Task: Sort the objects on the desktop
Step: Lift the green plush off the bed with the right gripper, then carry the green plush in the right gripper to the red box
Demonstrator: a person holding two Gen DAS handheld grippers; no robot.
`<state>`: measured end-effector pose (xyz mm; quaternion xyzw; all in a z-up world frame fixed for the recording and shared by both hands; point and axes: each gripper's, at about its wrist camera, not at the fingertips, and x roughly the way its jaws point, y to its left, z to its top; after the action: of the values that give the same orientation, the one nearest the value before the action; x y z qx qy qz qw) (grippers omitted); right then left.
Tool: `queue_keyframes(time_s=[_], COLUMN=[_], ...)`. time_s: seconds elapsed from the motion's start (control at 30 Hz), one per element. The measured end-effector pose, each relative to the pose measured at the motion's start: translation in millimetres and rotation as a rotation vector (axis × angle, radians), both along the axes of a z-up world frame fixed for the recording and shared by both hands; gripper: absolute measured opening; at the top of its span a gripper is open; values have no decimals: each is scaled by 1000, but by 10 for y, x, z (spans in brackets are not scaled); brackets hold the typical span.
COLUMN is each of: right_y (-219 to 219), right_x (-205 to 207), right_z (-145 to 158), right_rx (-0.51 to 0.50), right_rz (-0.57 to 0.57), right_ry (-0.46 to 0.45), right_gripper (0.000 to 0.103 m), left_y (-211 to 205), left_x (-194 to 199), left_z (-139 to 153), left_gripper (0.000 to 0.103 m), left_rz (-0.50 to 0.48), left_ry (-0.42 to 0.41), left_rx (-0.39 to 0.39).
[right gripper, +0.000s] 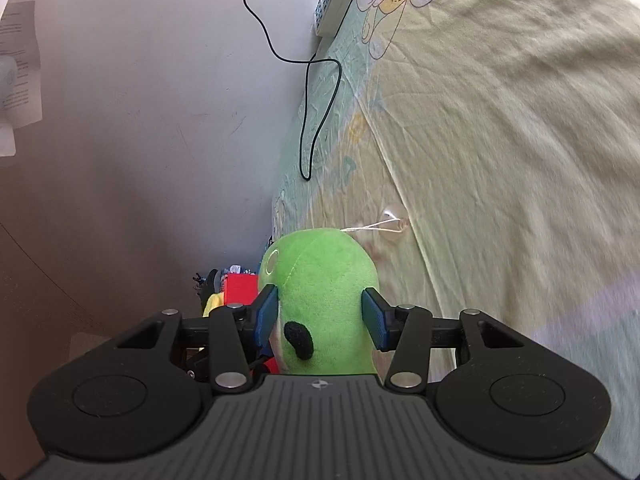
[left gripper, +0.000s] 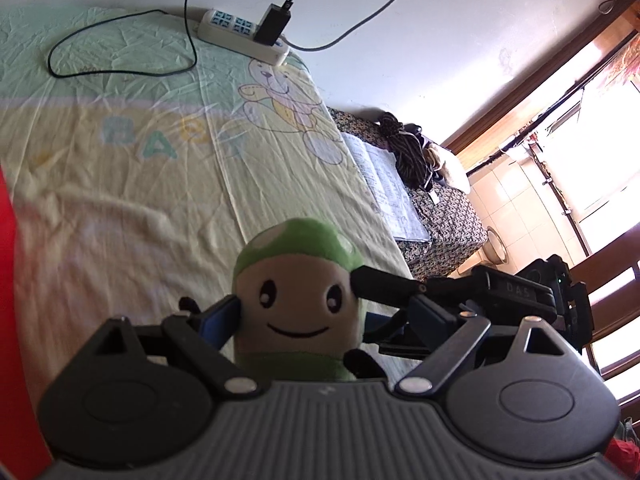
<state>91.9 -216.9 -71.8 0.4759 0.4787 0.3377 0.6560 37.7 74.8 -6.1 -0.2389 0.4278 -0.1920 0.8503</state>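
**Mei:** Closest to both lenses was the plush mushroom doll, green cap up, its stitched face turned to the left wrist camera. Who actually had it?

**Tor:** From the right wrist view, the right gripper did. Its blue pads sat pressed against both sides of the green back, clamped on the doll. The left gripper was spread wide: one pad touched the doll's cheek, and the other stood well clear of it.

**Mei:** And where was the doll?

**Tor:** Over the near part of the yellow cartoon-print cloth. I could not tell whether its base rested on the cloth or hung above it, because the gripper bodies hid the bottom.

**Mei:** So how should this step have been handled?

**Tor:** It looked to me like a two-gripper hold or a hand-over. Plush gives under pressure, so I'd have squeezed at the firm middle, not the floppy cap. I'd also have let only one gripper loosen once the other was fully set. The red box beyond the doll, beside the wall, seemed a likely drop spot. A low carry with the face kept level would have stopped the doll from twisting out.
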Motion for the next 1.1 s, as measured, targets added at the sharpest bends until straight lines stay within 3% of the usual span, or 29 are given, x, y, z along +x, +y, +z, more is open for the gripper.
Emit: queue_keyframes(time_s=[0.37,0.63,0.8,1.1], right_y=[155,610,1020,2098], right_x=[-540,-731,-900,-1055], right_z=[396,766,1026,1338], right_rx=[31,96,120,159], right_rz=[-13,-3,8,31], right_ry=[-113,-241,-338,-445], right_gripper=[49,49,49,49], left_y=[72,372,745,1850], left_x=[-674,-1145,-1413,-1740], left_z=[435,889,1133,1486], left_gripper=[90,90,90,90], left_rz=[5,34,45,51], left_ry=[-141,-292,-375,-465], left_rx=[38,138,193,251])
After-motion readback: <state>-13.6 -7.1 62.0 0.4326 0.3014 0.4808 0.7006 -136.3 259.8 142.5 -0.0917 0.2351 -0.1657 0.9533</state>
